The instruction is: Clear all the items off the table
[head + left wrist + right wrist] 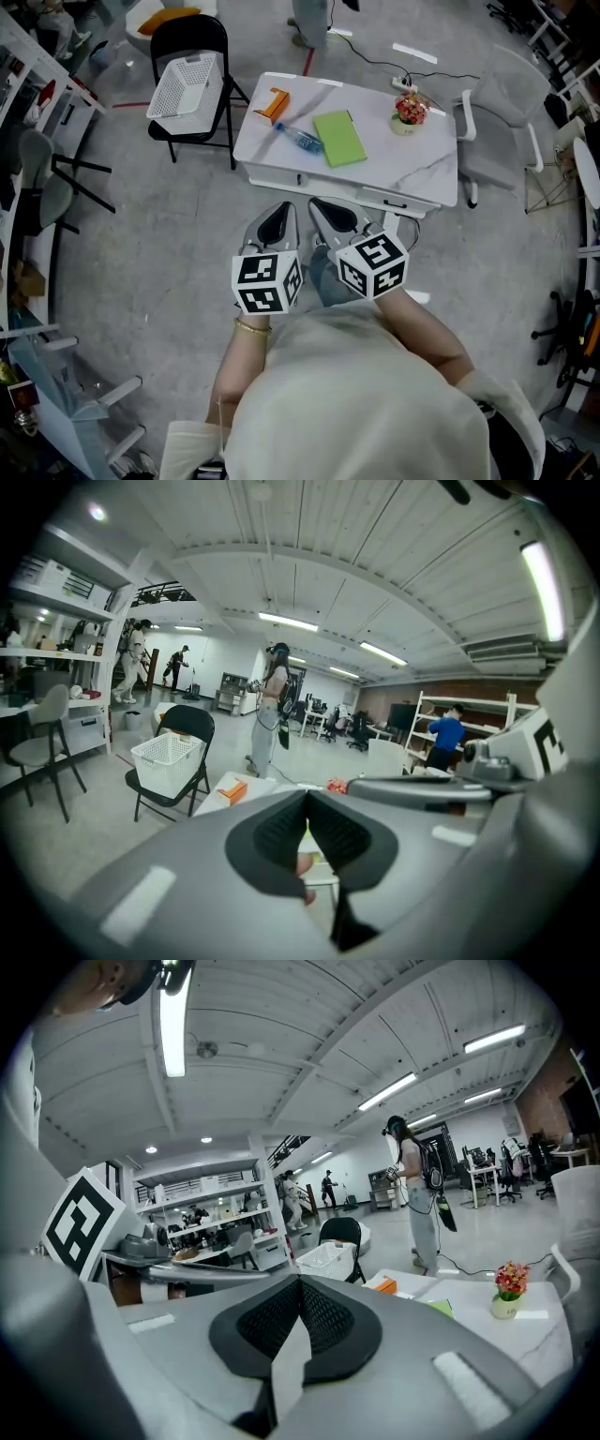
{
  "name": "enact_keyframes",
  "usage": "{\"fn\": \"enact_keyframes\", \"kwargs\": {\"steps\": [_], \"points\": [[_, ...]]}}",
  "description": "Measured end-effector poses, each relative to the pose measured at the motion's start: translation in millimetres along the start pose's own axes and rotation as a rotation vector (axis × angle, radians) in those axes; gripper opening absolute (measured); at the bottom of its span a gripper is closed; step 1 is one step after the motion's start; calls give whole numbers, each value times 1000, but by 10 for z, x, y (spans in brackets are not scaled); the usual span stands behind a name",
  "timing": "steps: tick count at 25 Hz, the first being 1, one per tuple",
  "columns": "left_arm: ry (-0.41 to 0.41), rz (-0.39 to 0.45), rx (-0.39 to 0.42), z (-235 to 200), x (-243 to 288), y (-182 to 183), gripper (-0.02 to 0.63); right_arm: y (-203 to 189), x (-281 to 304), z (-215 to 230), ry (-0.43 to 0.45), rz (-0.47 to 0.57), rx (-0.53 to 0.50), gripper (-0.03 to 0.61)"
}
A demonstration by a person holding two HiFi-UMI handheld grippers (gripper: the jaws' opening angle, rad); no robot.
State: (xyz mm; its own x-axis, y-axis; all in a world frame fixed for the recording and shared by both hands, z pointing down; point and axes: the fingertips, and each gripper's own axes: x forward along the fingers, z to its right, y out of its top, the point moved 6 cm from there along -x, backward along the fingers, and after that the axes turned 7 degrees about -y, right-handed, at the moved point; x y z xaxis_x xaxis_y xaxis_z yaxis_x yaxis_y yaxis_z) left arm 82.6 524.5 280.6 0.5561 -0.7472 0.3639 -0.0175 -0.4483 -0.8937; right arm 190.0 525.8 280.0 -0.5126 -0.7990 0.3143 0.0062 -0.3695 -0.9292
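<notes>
A white marbled tabletop (412,169) stands on a grey floor (141,244), ahead of the person in the head view. A pale chair (502,131) sits against its right end, and a black folding chair (187,37) stands just off its left end. On that folding chair's seat rests a white basket (185,84), tilted and with nothing seen inside it.

The left tool (279,214) and the right tool (328,210) are held side by side over the floor, just short of the tabletop's near edge and pointing toward it. In the left gripper view the left tool (307,803) has its jaws pressed together with nothing between them. The right gripper view shows the right tool (300,1288) the same way, jaws together and holding nothing.

A green notebook (338,138) lies flat near the middle of the tabletop. A water bottle (300,139) lies on its side just beside the notebook's left edge. An orange box (273,104) lies toward the far left corner, apart from the bottle. A small flower pot (410,112) stands upright toward the far right, well apart from the notebook
</notes>
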Motion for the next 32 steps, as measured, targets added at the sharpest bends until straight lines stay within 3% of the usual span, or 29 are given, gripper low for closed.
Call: {"fn": "enact_keyframes", "kwargs": {"steps": [16, 32], "points": [[88, 3, -60, -550, 940, 532, 9, 561, 979, 714, 78, -19, -26, -2], [149, 11, -63, -947, 1769, 930, 9, 916, 1842, 1306, 158, -22, -78, -2]]}}
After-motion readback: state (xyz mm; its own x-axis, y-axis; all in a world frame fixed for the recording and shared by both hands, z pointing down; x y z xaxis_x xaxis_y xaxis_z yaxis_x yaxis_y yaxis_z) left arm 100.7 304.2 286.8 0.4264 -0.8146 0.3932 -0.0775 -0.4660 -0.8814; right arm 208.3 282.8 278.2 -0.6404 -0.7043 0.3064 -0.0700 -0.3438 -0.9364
